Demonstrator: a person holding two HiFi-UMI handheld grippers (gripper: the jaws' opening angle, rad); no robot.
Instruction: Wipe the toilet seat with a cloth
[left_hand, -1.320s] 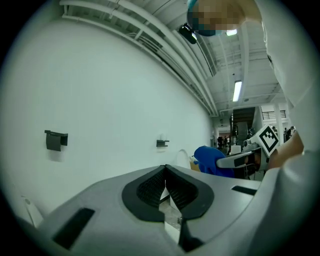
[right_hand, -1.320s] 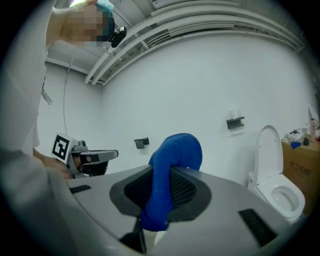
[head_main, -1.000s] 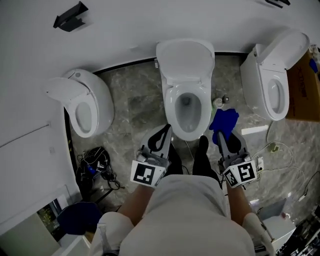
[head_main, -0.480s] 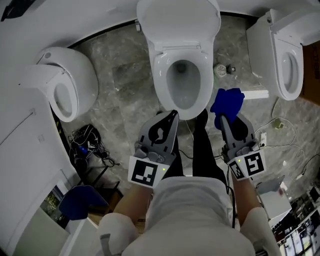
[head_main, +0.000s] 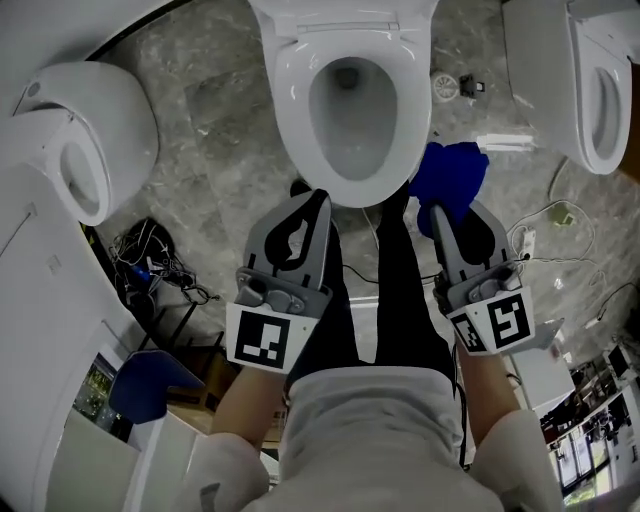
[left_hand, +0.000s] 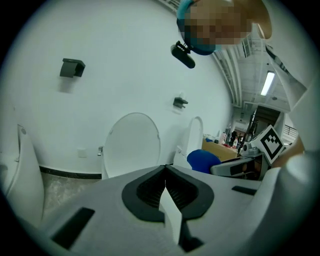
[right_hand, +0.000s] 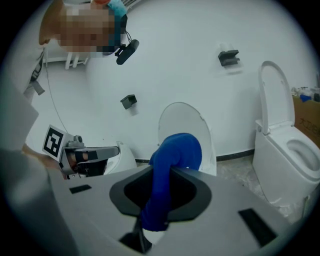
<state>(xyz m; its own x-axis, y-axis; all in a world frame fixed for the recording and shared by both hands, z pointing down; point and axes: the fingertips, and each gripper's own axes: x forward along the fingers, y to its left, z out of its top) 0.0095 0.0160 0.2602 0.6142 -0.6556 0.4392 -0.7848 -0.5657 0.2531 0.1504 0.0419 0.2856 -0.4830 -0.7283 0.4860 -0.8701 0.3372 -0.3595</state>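
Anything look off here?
Nothing damaged or spilled. The middle toilet sits straight, lid up. Only clutter: tangled cables on the floor to its left, loose white cords to its right. The blue cloth is clamped in the right gripper; the left gripper is shut, empty.

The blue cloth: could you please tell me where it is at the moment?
The blue cloth is clamped in the right gripper, right of centre in the head view, just off the front right edge of the middle toilet seat.
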